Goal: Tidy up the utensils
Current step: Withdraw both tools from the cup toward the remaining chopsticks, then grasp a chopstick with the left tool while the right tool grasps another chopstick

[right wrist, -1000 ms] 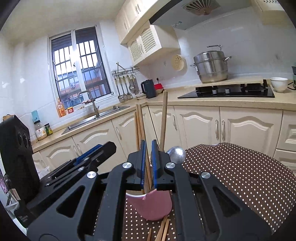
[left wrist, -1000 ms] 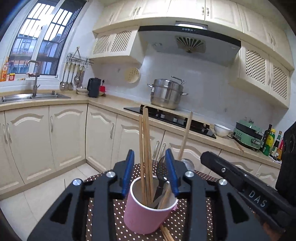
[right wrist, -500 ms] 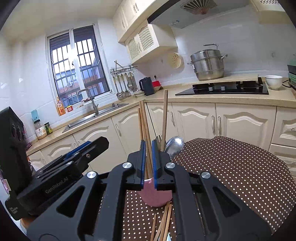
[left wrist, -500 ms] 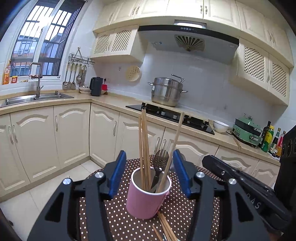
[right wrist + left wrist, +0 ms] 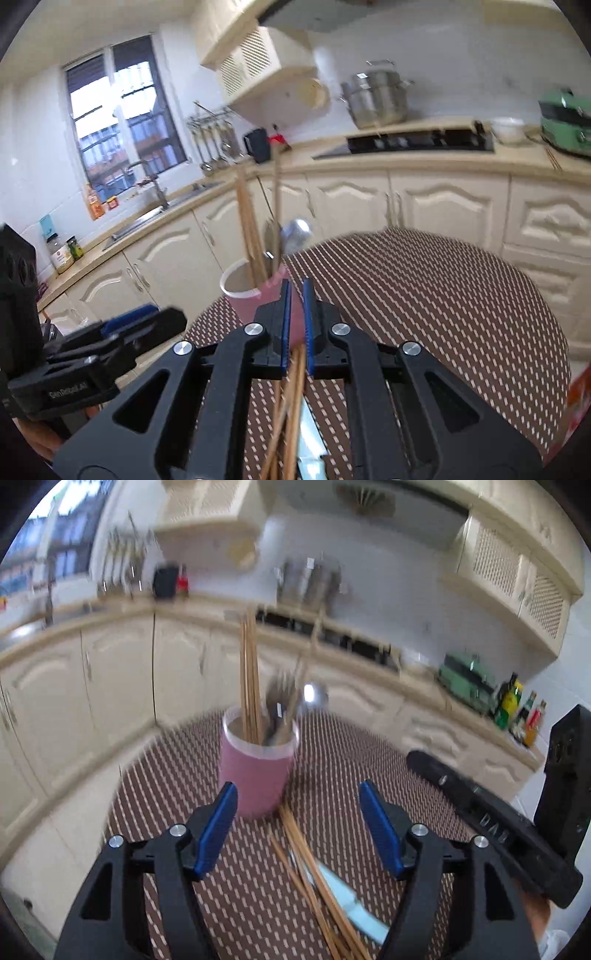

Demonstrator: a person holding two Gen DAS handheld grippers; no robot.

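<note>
Loose wooden chopsticks (image 5: 314,878) lie flat on the brown dotted tablecloth (image 5: 369,775), just in front of the pink cylindrical cup (image 5: 256,768), which already holds upright chopsticks, a fork and a spoon. Long axis of the loose bundle runs from the cup's base back toward both cameras, alongside a pale blue flat utensil (image 5: 347,897). Left gripper (image 5: 299,830) is released, jaws opening, nothing between them, the bundle lying below its gap. Right gripper (image 5: 296,325) is clenched empty, sitting directly over the bundle and looking the nearer; it must part before descending.
</note>
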